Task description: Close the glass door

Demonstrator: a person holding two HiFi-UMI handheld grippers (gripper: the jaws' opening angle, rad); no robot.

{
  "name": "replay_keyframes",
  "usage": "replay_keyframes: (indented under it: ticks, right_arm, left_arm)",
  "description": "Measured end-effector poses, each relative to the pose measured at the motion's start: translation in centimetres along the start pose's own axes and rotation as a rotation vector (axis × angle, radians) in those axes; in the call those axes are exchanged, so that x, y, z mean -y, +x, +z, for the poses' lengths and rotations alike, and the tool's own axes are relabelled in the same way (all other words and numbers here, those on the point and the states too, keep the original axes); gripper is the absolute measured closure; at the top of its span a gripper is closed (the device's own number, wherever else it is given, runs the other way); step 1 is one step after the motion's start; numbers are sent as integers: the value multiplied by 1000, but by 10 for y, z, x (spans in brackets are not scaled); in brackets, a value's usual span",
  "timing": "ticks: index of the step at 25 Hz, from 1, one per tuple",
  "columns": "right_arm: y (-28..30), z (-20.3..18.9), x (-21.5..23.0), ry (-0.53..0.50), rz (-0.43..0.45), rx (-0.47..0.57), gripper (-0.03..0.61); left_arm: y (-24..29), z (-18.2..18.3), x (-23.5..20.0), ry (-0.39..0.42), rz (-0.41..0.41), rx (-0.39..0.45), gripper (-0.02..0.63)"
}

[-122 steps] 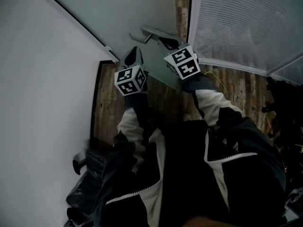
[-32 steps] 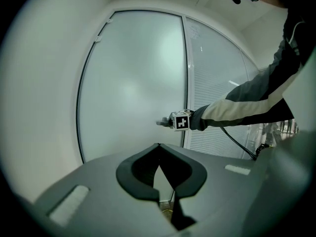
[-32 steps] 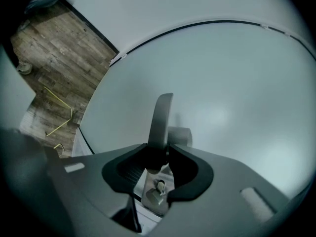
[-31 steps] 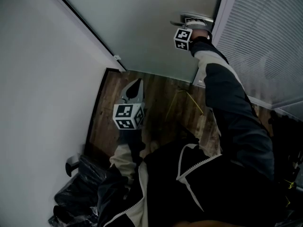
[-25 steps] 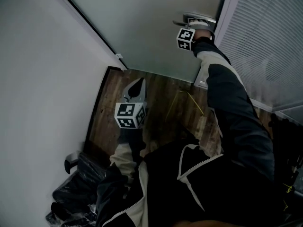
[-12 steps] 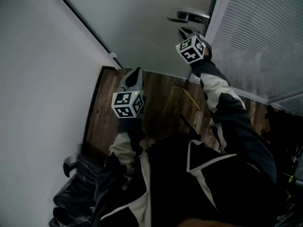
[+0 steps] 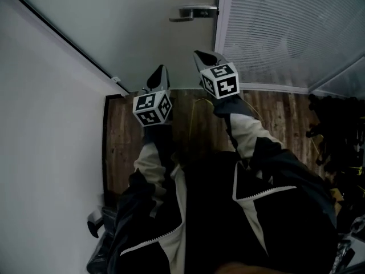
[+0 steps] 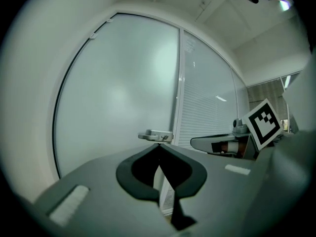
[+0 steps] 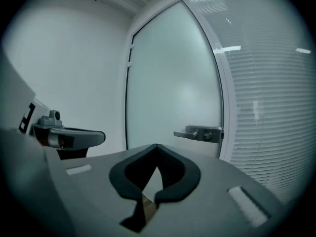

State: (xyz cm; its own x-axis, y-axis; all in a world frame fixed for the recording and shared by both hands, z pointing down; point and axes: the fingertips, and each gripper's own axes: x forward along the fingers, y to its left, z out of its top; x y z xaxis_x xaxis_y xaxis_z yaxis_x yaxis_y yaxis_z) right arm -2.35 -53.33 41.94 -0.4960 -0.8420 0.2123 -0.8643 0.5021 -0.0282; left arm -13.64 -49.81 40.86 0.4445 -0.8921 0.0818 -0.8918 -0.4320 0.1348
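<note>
Right gripper [image 7: 198, 55] pulled well clear of door handle [image 7: 193, 12], jaws just closed empty.

An office interior is suggested. A frosted glass door [image 7: 142, 33] with a metal lever handle [image 7: 194, 12] is set in a slim dark frame. Beside it, a glazed partition is covered by white slatted blinds [image 7: 285, 33]. A plain white wall [image 7: 40, 153] is seen on the other side, and the floor [image 7: 122, 147] is laid in dark wood-look planks. Black gear [image 7: 336, 136] is piled at the right edge, too dim to be identified.
</note>
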Motion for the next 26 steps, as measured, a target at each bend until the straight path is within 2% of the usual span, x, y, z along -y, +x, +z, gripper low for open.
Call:
replay_keyframes:
  ticks: [5,10,26]
  right_arm:
    - [-19,-2,8,-28,-78,-23,577]
    - [-33,-5,11,-40,-116,-28,577]
    - [-44,-12,8,-53,-96,-27,577]
  left_arm:
    - [9,-1,18,-1,-55,-10,611]
    - [11,-1,27,1,-77,-15,611]
    - [4,-3,38,7,-73,-18,611]
